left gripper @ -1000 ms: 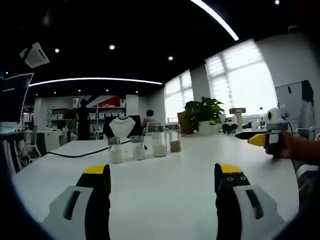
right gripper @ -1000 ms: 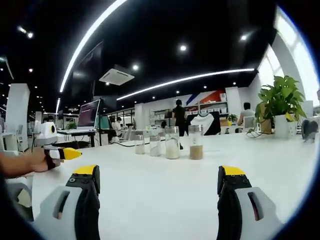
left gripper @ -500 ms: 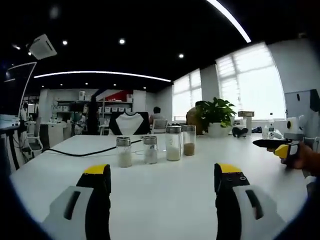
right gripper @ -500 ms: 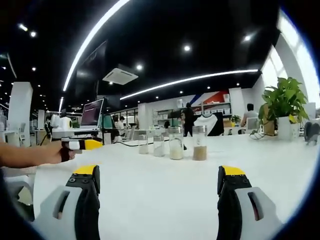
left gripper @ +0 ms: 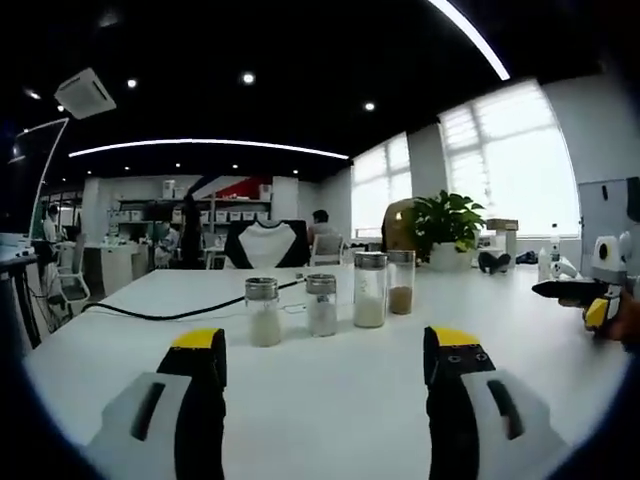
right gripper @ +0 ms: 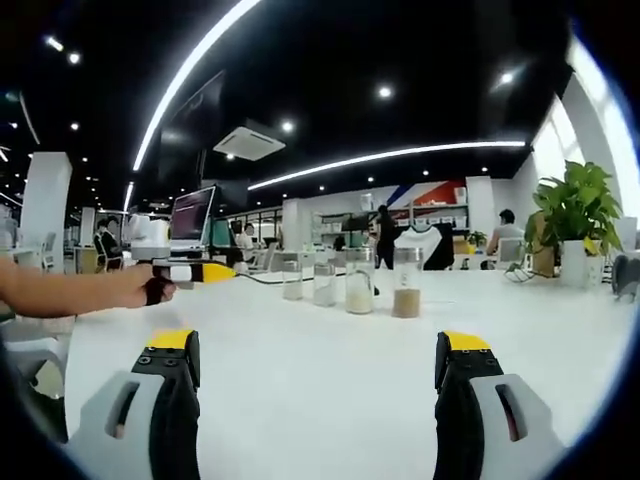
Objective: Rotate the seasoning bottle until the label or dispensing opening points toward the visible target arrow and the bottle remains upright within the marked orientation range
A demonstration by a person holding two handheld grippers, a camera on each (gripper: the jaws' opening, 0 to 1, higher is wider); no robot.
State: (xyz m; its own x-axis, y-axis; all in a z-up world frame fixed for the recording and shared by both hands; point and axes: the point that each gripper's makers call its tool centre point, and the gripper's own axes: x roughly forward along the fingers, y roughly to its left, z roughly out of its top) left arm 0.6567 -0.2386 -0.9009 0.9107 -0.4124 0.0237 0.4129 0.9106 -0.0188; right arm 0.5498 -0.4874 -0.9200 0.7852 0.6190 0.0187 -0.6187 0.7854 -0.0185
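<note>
Ideally I close in level and grip one bottle low on its glass, turning it without tipping. Both my left hand-held gripper [left gripper: 325,365] and right hand-held gripper [right gripper: 316,370] hover wide open and empty; four bottles [left gripper: 322,305] stand mid-tabletop [left gripper: 330,400], well ahead.

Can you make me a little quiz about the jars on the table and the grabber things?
1. How many seasoning bottles stand in a row on the white table?
2. True or false: the left gripper is holding a bottle.
3. What fills the bottle nearest the potted plant: A white powder, B brown powder, C green leaves?

Key: 1. Four. 2. False, its jaws are open and apart from the bottles, like the right gripper. 3. B.
</note>
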